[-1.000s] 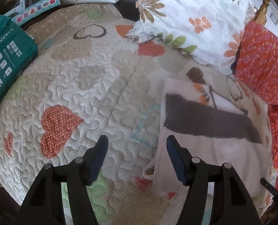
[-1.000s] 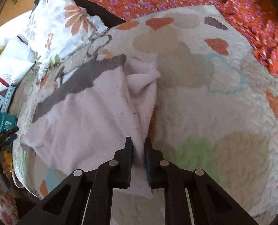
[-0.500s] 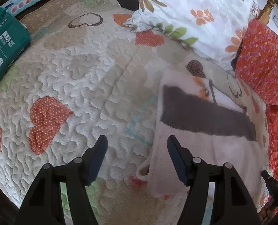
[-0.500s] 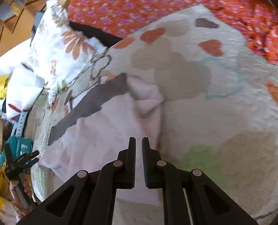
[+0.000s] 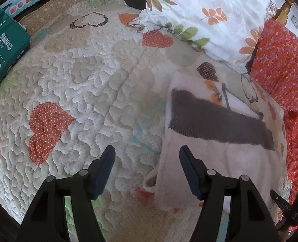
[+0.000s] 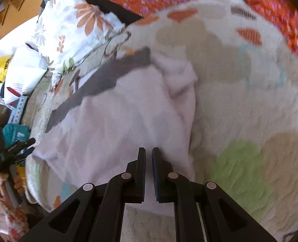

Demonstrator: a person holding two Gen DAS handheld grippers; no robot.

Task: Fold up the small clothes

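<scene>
Left gripper [image 5: 147, 157] open above the quilt [image 5: 100, 84]. Right gripper [image 6: 148, 156] closed over the blurred garment [image 6: 116, 125]; any pinched cloth cannot be made out.

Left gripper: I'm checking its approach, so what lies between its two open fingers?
In the left wrist view, the left gripper frames mostly bare heart-print quilt, plus the near edge of the pale garment beside its right finger.

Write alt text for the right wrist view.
The right gripper, jaws nearly shut, hangs over the near edge of a pale pink garment with a grey band, lying rumpled on a heart-patterned quilt; whether it pinches the cloth is unclear. A floral pillow lies beyond it, upper left.
</scene>
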